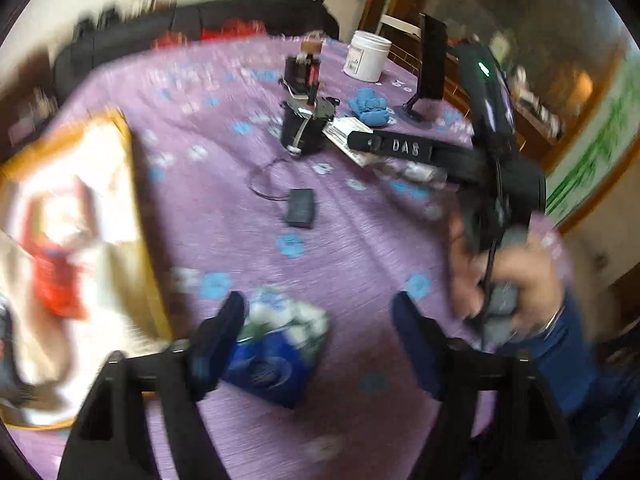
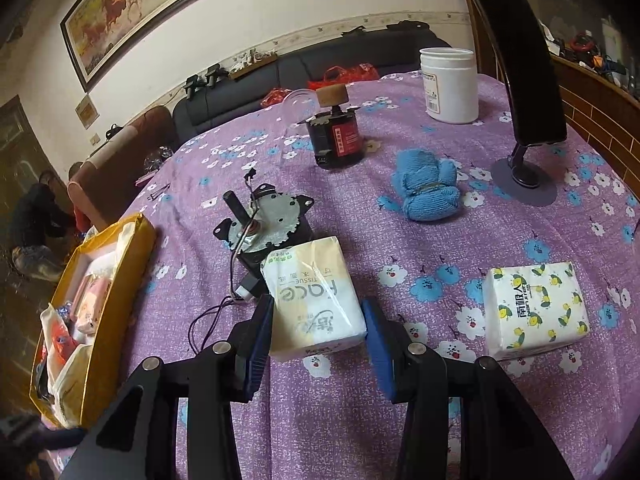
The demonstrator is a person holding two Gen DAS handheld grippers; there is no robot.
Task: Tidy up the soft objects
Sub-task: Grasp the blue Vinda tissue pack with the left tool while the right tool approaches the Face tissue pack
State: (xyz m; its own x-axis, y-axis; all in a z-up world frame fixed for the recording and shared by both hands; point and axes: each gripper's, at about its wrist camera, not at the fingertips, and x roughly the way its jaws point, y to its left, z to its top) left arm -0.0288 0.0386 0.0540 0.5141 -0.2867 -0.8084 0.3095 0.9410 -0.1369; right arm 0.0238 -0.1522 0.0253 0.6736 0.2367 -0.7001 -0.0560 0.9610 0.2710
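In the blurred left wrist view my left gripper (image 1: 320, 320) is open above the purple flowered tablecloth (image 1: 360, 248). A blue and white tissue pack (image 1: 276, 352) lies by its left finger, not held. The right gripper's body (image 1: 404, 148) shows at the right. In the right wrist view my right gripper (image 2: 316, 312) has a jaw on each side of a cream "face" tissue pack (image 2: 312, 296); small gaps show. A lemon-print tissue pack (image 2: 536, 312) lies to the right. A blue cloth bundle (image 2: 428, 188) lies farther back. A yellow box (image 2: 96, 304) with soft packs stands at the left.
A metal motor with wires (image 2: 264, 224) touches the cream pack's far end. Behind are a black and red cylinder with a cork (image 2: 336, 136), a white jar (image 2: 452, 84) and a phone stand (image 2: 524, 80). A small black box (image 1: 300, 208) lies mid-table. A sofa (image 2: 320, 76) stands behind.
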